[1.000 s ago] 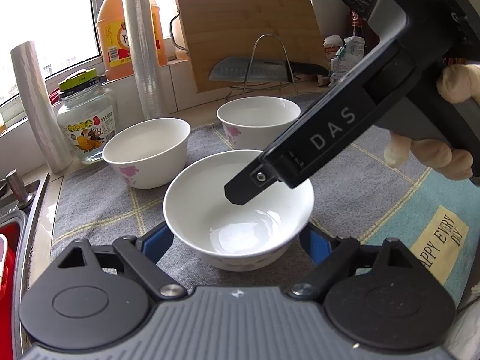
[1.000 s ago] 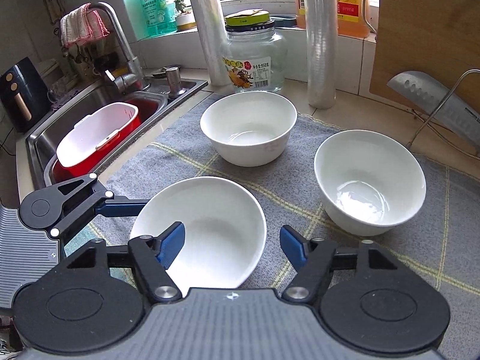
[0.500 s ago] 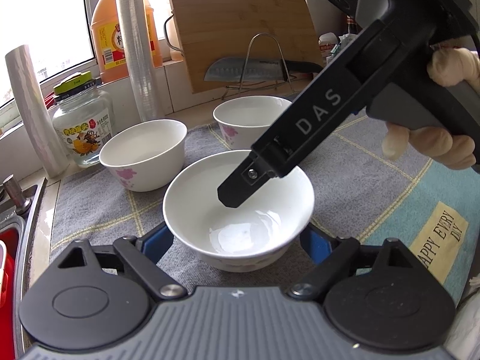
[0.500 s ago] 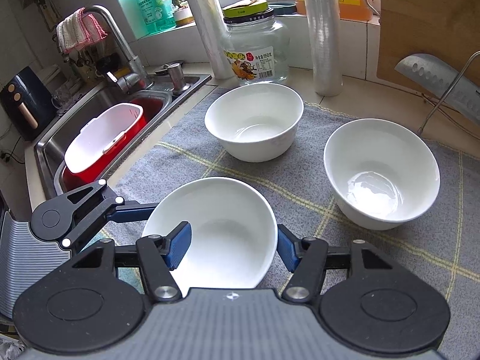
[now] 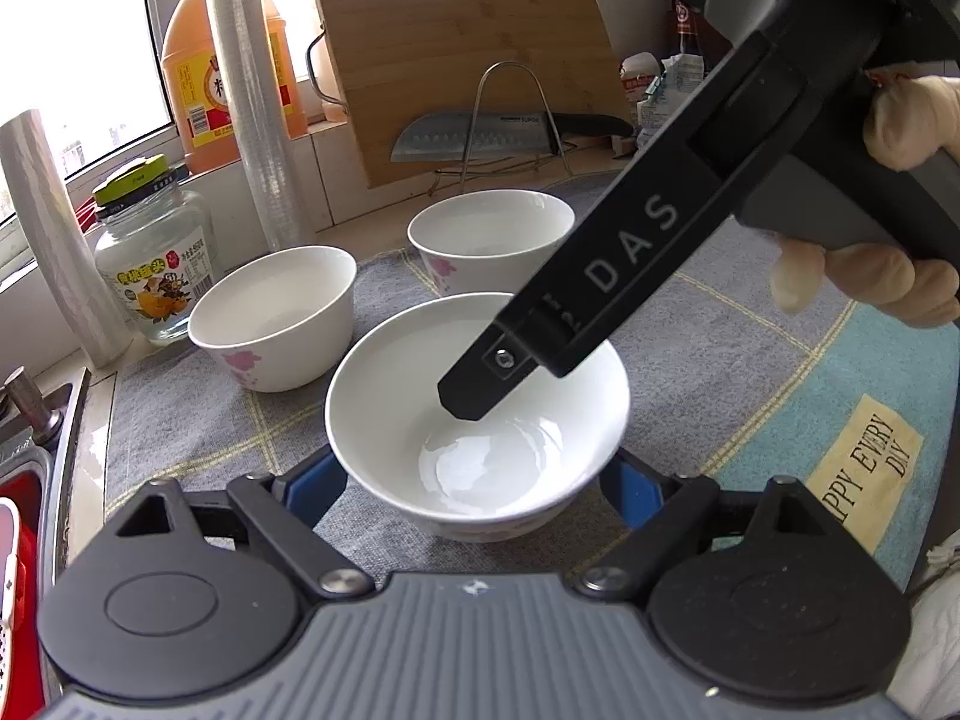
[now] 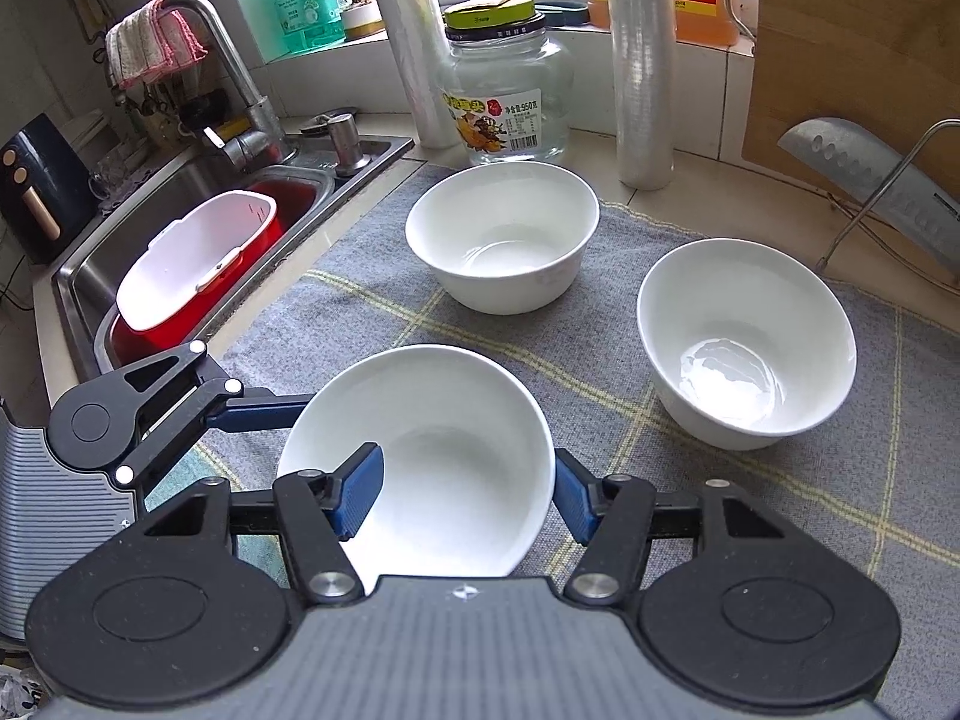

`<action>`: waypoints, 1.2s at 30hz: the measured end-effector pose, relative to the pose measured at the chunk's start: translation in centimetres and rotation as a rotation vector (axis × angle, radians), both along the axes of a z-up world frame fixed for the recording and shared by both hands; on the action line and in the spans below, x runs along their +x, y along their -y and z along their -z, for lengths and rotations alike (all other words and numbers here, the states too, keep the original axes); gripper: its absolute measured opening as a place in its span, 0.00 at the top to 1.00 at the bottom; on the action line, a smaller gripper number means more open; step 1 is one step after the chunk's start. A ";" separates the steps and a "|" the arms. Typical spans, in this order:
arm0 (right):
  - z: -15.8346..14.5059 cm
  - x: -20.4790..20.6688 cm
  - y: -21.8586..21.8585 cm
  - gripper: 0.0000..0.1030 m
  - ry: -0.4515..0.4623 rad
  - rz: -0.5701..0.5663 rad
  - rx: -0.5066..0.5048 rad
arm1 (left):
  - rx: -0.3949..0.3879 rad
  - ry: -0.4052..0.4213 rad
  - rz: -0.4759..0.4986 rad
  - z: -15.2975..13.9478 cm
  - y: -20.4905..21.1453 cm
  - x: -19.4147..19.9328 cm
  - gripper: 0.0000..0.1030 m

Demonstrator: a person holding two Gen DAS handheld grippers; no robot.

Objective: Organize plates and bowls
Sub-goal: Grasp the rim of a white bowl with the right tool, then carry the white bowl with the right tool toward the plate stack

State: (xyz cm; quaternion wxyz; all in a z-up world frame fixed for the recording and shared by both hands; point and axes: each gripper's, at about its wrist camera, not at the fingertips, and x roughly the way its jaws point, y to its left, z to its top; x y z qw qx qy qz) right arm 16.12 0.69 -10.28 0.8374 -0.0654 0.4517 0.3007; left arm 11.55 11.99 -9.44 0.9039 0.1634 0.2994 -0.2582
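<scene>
Here the right gripper's (image 6: 465,495) fingers clamp the near bowl's (image 6: 432,420) wall, one inside, one outside.

Right gripper (image 6: 462,489) clamped; left gripper (image 5: 474,489) wide.

The right gripper (image 6: 462,498) clamps its blue pads on the nearest white ceramic bowl (image 6: 444,450) near the grey checked mat's (image 6: 336,324) sink-side edge; two matching bowls sit farther in.
</scene>
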 end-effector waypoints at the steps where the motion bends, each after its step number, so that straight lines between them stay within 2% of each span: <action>1: 0.0 -0.1 0.2 0.36 -0.001 0.004 0.001 | 0.002 -0.002 0.004 -0.1 0.2 0.0 0.12; 7: -0.5 -1.0 1.6 0.36 0.011 0.033 -0.005 | 0.000 -0.010 0.041 -0.7 1.5 -0.2 0.12; 19: -1.3 -2.7 7.8 0.35 0.024 0.169 0.002 | -0.010 -0.009 0.174 -0.4 7.1 -0.5 0.12; 36: -1.4 -3.1 15.5 0.35 0.063 0.315 -0.025 | -0.053 -0.021 0.280 0.1 14.1 1.5 0.12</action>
